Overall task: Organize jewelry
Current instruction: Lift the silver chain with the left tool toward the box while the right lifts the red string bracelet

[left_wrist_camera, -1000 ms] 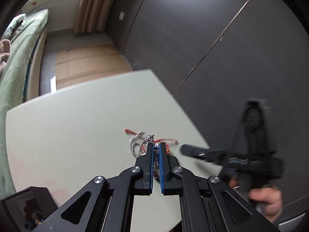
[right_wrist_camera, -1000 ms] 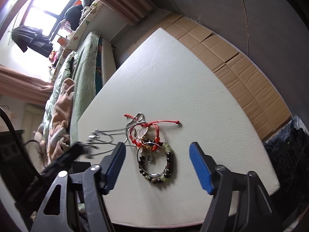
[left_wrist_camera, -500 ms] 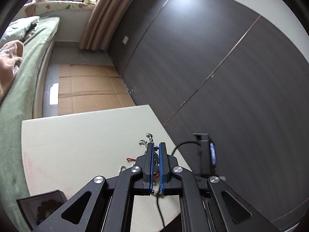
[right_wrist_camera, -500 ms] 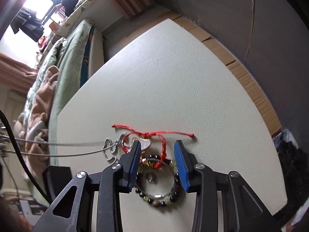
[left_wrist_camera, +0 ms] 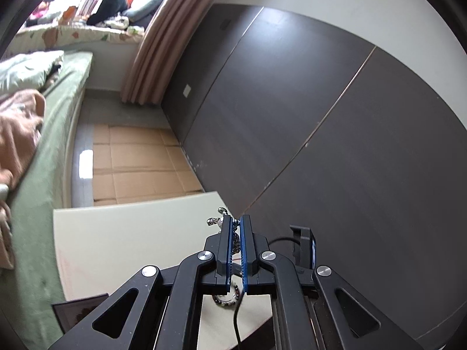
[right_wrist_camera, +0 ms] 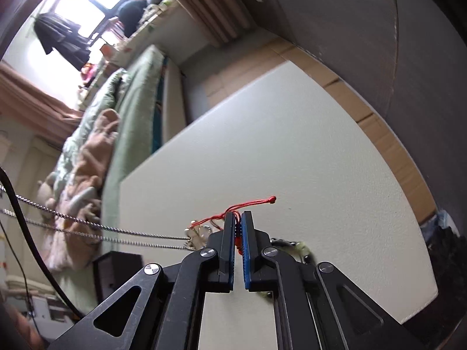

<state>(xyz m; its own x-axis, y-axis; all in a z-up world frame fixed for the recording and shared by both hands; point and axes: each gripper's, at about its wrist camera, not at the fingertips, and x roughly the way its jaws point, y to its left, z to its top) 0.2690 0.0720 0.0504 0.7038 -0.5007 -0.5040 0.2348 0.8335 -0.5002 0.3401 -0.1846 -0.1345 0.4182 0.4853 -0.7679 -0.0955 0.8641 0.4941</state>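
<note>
My left gripper (left_wrist_camera: 235,221) is shut on a silver chain necklace (left_wrist_camera: 217,218) and holds it raised above the white table (left_wrist_camera: 122,233). The chain (right_wrist_camera: 87,227) runs taut in two strands from the left edge of the right wrist view to the jewelry pile. My right gripper (right_wrist_camera: 238,218) is shut on the red cord bracelet (right_wrist_camera: 254,202) at the pile on the table (right_wrist_camera: 292,145). A beaded bracelet (right_wrist_camera: 302,249) lies partly hidden under the right fingers; it also shows under the left gripper (left_wrist_camera: 226,297).
A dark box (right_wrist_camera: 116,268) stands on the table to the left, and its corner shows in the left wrist view (left_wrist_camera: 78,312). A bed with green bedding (right_wrist_camera: 116,116) lies beyond the table. A dark panelled wall (left_wrist_camera: 321,116) is to the right.
My left gripper has lifted up and back, pulling the silver chain taut. My right gripper came down on the pile and shut on the red cord bracelet.
</note>
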